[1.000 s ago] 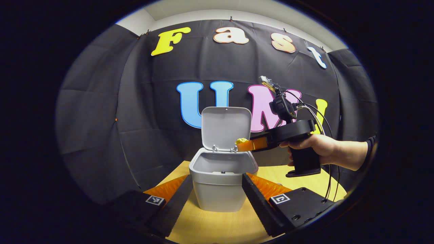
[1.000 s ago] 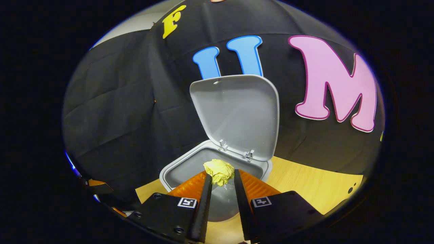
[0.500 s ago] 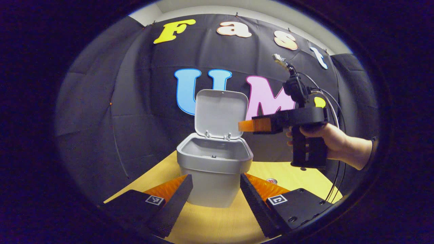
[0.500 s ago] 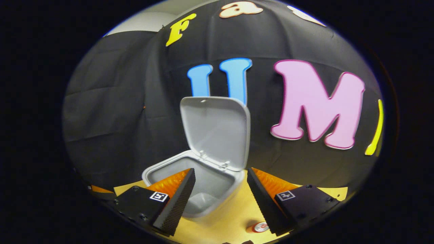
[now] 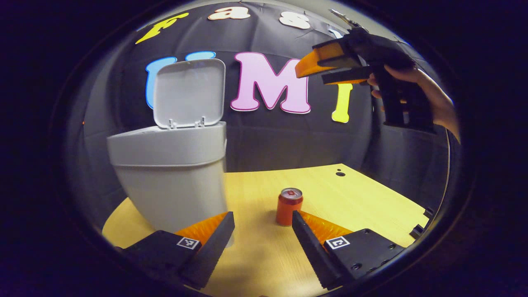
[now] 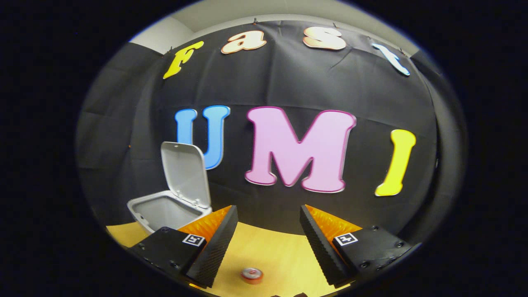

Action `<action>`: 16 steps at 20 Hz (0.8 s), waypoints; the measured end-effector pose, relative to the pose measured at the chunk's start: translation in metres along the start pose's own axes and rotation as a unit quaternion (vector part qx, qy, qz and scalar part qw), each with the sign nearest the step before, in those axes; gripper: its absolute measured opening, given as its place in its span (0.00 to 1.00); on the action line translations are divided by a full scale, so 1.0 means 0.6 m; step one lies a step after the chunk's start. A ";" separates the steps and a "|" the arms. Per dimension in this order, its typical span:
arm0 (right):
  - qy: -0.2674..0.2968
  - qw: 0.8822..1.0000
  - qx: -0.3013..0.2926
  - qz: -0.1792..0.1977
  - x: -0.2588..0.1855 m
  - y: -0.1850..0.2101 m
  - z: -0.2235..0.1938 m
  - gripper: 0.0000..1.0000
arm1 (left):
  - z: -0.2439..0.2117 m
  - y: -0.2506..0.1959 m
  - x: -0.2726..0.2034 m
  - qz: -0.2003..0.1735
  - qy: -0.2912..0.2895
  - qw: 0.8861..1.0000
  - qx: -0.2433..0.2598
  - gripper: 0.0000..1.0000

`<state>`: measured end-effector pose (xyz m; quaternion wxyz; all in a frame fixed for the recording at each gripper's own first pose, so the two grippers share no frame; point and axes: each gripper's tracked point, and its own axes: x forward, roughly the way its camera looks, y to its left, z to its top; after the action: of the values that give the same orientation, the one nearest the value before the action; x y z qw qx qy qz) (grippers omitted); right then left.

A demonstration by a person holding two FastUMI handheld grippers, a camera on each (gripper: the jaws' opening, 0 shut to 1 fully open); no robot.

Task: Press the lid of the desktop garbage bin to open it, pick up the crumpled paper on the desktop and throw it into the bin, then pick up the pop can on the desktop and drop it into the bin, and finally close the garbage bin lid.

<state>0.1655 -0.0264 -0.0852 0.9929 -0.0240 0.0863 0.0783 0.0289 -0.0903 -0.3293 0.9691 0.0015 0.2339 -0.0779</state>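
We are holding the left gripper (image 5: 262,225) low over the bench (image 5: 363,194), its fingers spread wide with nothing between them. The pop can (image 5: 289,206) is standing upright just past them, slightly right of centre and almost touching the right finger's tip. Its long axis is vertical, so we are judging a level approach from the side as the fitting one. The garbage bin (image 5: 169,165) is sitting to the left, its lid (image 5: 189,93) standing open. We are keeping the right gripper (image 6: 268,239) raised, fingers likewise wide and empty, with the can's top far below it. The left gripper is plainly nearer. We cannot see the crumpled paper.
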 end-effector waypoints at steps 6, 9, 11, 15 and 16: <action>-0.015 0.997 -0.019 -0.077 -0.069 -0.087 -0.069 0.98 | -0.062 -0.053 0.147 -0.017 0.017 0.999 0.030 0.96; 0.000 0.993 -0.057 -0.104 -0.098 -0.118 -0.116 0.97 | -0.085 -0.060 0.190 -0.018 0.024 0.999 0.037 0.95; 0.021 0.992 -0.052 -0.110 -0.115 -0.125 -0.149 0.97 | -0.091 -0.065 0.216 -0.019 0.024 0.999 0.036 0.95; 0.059 0.989 -0.043 -0.126 -0.129 -0.148 -0.205 0.97 | -0.100 -0.070 0.260 -0.025 0.022 0.999 0.031 0.95; 0.066 0.988 -0.042 -0.130 -0.131 -0.155 -0.213 0.97 | -0.101 -0.070 0.269 -0.026 0.021 0.999 0.031 0.95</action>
<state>0.0825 -0.1377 -0.1940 0.9849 -0.0820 0.1440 -0.0493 0.1367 -0.1535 -0.4548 0.9611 0.0273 0.2520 -0.1099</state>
